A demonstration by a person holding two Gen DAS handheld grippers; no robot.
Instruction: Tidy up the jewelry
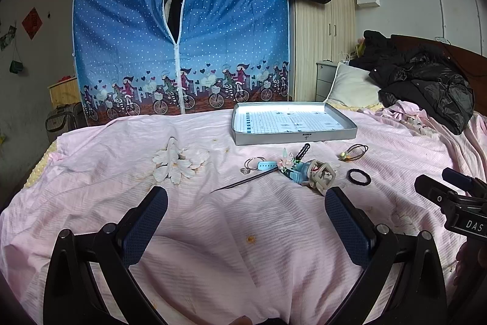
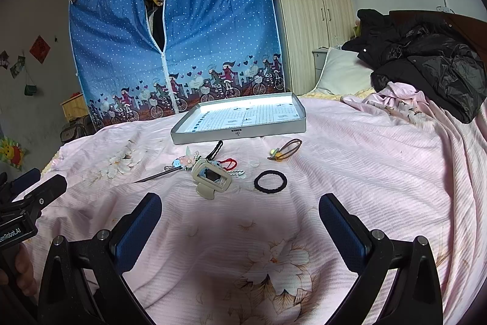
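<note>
A shallow grey tray (image 1: pixel 293 139) (image 2: pixel 237 133) with a grid-printed bottom lies on the pink bed. In front of it sits a small heap of jewelry: a beige hair claw (image 1: pixel 321 177) (image 2: pixel 211 180), a flowered hair stick (image 1: pixel 243 181) (image 2: pixel 161 174), a blue watch strap (image 1: pixel 268 165), silver rings (image 1: pixel 251 163), a black scrunchie (image 1: pixel 359 175) (image 2: pixel 271 180) and a brown hair tie with a bead (image 1: pixel 354 151) (image 2: pixel 286 150). My left gripper (image 1: pixel 243 209) and my right gripper (image 2: pixel 240 210) hover open, short of the heap, both empty.
A blue dotted fabric wardrobe (image 1: pixel 179 29) stands behind the bed, a wooden cupboard (image 1: pixel 322 29) beside it. Black jackets (image 1: pixel 426 81) and a pillow (image 1: pixel 353 87) lie at the right. The pink floral bedsheet (image 2: pixel 365 172) is wrinkled.
</note>
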